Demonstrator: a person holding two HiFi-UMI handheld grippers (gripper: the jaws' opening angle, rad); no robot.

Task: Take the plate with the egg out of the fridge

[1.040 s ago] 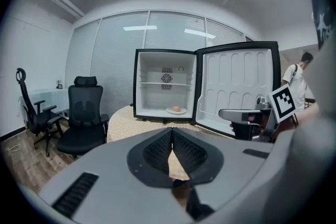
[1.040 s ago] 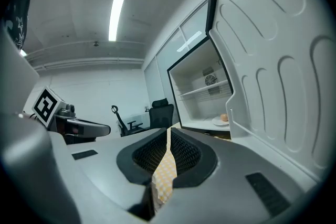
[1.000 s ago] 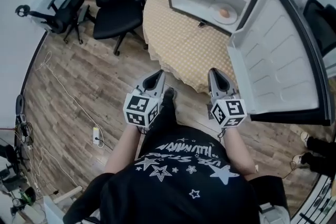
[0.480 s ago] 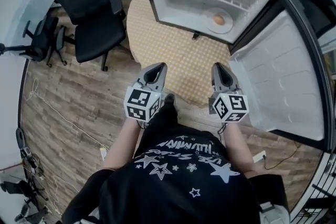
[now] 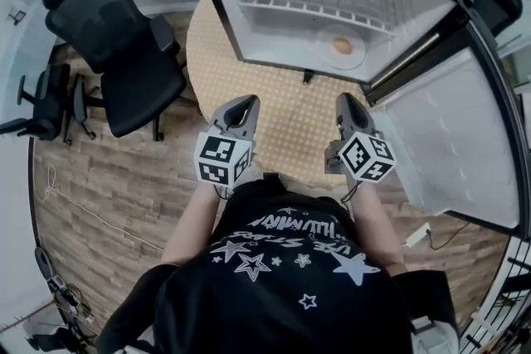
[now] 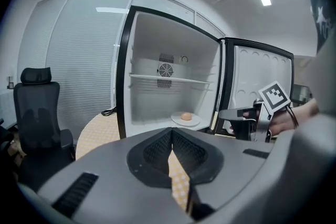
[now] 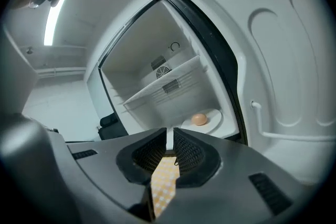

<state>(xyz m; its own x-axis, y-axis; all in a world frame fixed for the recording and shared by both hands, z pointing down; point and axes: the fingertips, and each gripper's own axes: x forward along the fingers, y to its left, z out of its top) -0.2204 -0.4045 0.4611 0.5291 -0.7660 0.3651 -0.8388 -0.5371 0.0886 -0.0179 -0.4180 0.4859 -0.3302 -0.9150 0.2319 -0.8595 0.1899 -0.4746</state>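
White round plate (image 5: 325, 55) carrying the brown egg (image 5: 342, 46) sits low in the open white fridge (image 5: 274, 46), right side. My left gripper (image 5: 248, 102) is clenched, empty, plate ahead-right of it. My right gripper (image 5: 345, 99), clenched empty too, faces it squarely and is nearer.

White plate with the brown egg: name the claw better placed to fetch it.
Right. The right claw faces the round white plate at the right of the white fridge; the left claw sits farther left.
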